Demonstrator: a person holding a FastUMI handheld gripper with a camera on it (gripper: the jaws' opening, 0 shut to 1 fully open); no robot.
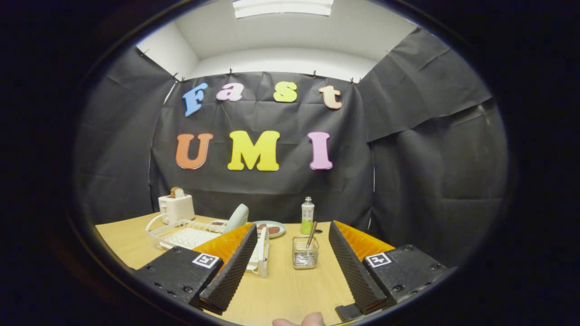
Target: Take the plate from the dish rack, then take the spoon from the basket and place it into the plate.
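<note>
Plate (237, 218) stands upright in the dish rack (181, 235), far left, beyond the wide, empty gripper (287, 267). Spoon (311, 234) leans in the basket (305, 252) ahead; a careless reach could topple that light basket or tip the rack.

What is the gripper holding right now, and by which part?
Nothing. The gripper is open with bare table between its fingers; the spoon stands in the basket just ahead, and the plate is upright in the dish rack.
</note>
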